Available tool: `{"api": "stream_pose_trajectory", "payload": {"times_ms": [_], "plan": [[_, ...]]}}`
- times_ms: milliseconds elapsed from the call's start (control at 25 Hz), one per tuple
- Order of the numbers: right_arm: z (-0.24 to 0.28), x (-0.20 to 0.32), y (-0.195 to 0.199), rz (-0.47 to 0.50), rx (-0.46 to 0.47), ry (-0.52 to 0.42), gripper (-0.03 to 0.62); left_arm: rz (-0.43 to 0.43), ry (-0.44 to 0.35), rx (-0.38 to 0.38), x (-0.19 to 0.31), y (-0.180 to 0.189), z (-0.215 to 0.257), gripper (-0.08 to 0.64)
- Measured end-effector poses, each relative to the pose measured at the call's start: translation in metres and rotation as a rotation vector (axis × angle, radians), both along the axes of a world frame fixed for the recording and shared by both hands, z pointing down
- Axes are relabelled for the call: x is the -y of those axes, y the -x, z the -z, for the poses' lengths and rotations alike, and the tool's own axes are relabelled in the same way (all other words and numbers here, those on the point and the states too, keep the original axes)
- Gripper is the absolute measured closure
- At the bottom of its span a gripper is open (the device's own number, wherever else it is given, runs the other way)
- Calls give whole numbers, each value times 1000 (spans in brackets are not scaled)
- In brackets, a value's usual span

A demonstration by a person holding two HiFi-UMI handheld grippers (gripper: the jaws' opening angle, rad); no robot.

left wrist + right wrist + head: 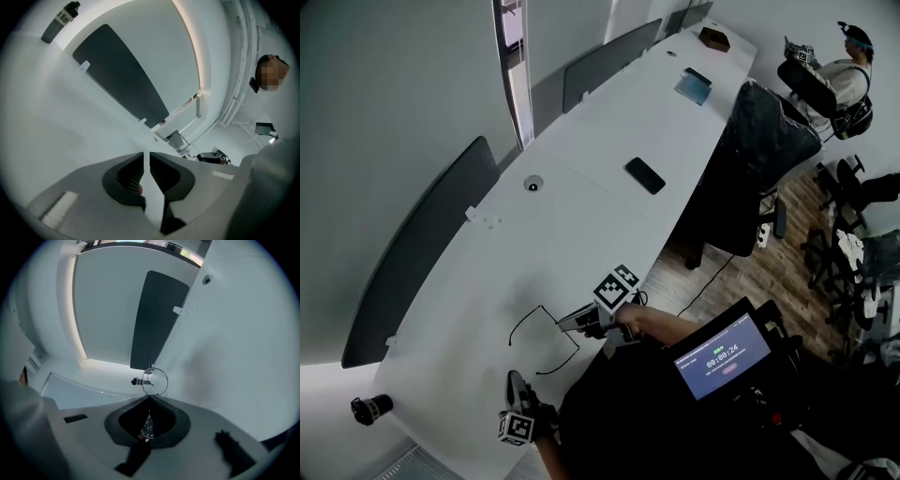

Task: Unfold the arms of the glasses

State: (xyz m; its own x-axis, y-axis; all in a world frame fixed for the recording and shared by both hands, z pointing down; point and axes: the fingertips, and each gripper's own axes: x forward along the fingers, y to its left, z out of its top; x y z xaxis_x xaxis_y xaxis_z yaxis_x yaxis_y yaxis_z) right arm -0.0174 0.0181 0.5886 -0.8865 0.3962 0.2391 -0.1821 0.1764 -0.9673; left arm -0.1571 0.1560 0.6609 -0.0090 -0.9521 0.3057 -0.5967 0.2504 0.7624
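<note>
Thin wire-framed glasses (542, 307) are held just above the white table (581, 187), near its front edge, with both thin arms spread outward. My right gripper (565, 323) is shut on the front of the frame. In the right gripper view one lens ring (155, 380) sticks out past the closed tips and the other lens (148, 425) sits between the pads. My left gripper (513, 377) hovers lower left of the glasses, apart from them. In the left gripper view its jaws stand almost together with only a thin slit, nothing between them (146, 157).
Dark partition panels (422, 244) line the table's far side. A black phone (645, 175), a small round fitting (533, 183) and a blue book (693, 86) lie farther along. A black cylinder (370, 408) sits at the left end. A chair (764, 141) and a lit screen (722, 356) are on the right.
</note>
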Motion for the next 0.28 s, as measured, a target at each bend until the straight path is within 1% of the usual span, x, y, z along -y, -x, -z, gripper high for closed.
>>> {"api": "stream_pose_trajectory", "payload": {"times_ms": [120, 240, 280], "plan": [[4, 2, 0, -9, 6, -4, 581, 33, 22, 31, -2, 7, -3, 531], [9, 3, 2, -12, 17, -9, 581, 66, 14, 39, -3, 15, -1, 533], [11, 3, 3, -12, 20, -11, 581, 78, 12, 43, -4, 17, 0, 547]]}}
